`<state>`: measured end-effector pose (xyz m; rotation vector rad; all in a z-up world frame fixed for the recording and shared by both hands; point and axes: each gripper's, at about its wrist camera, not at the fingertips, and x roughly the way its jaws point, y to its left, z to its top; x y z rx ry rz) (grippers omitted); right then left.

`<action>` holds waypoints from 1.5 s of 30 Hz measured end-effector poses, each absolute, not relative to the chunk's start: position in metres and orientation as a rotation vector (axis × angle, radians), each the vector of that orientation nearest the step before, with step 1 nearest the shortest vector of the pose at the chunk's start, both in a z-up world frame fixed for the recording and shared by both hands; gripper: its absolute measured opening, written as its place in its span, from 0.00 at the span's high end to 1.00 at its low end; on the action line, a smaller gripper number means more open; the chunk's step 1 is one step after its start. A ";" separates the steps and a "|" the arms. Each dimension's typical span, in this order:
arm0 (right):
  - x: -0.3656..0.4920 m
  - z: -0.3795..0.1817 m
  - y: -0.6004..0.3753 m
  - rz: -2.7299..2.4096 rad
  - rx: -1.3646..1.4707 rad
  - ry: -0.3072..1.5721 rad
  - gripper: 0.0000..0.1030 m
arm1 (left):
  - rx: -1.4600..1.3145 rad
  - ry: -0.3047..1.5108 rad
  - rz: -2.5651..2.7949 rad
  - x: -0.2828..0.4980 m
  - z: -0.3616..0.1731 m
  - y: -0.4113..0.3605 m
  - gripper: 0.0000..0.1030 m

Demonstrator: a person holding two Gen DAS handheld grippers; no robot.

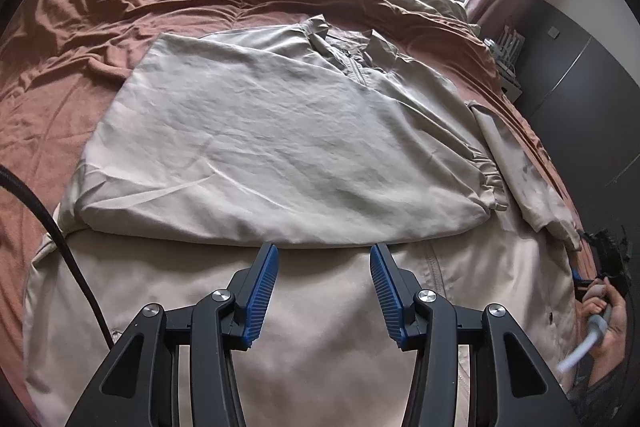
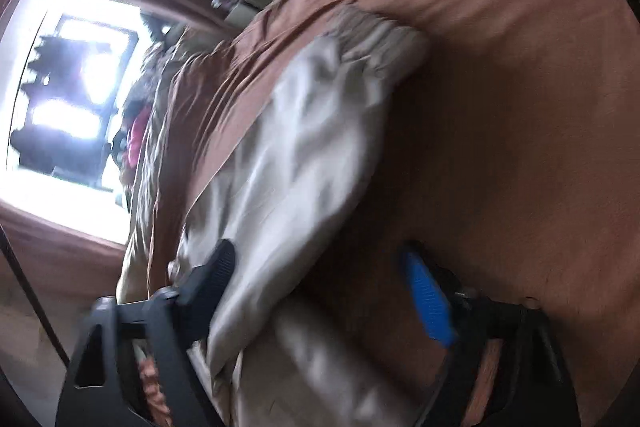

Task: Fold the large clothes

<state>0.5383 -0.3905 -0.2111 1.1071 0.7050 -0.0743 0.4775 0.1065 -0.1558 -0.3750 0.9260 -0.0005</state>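
Two pairs of tongs work over one large beige jacket (image 1: 280, 131) spread on a bed with a rust-brown sheet (image 1: 80, 39). The jacket lies collar away from the viewer, zip (image 1: 357, 65) near the top, and one side panel is already folded across the body, so a neat slanting flap covers the middle.

In the left wrist view, the left tongs (image 1: 323, 291) hover just above the near part of the jacket, close to the edge of that folded flap. Their blue-padded jaws stand apart with only flat cloth below them; nothing is pinched.

The piece that matters next is the loose sleeve (image 1: 516, 163). It lies along the right edge of the bed, its long axis running from the shoulder towards the viewer, ending in a gathered cuff (image 2: 380, 35). From the left tongs it sits well off to the right. The right tongs (image 2: 320, 291) are far nearer: in the blurred right wrist view the sleeve runs straight out ahead of them, part of it lying between the jaws. Those jaws are spread wide, and the pads do not appear to press on the cloth.

At the right rim of the left view, a hand (image 1: 608, 319) holds the right tool beside the sleeve.

Judging by this layout, the right side would take the sleeve and carry it leftwards over the body.
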 end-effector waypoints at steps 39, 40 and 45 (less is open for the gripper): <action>0.597 -0.123 -0.034 0.648 0.167 0.894 0.98 | -0.599 0.834 0.100 0.455 -0.132 0.208 0.51; 0.596 -0.127 -0.031 0.650 0.159 0.921 0.97 | -0.599 0.835 0.102 0.455 -0.132 0.209 0.51; 0.610 -0.131 -0.035 0.660 0.272 1.045 0.96 | -0.607 0.837 0.127 0.454 -0.135 0.216 0.51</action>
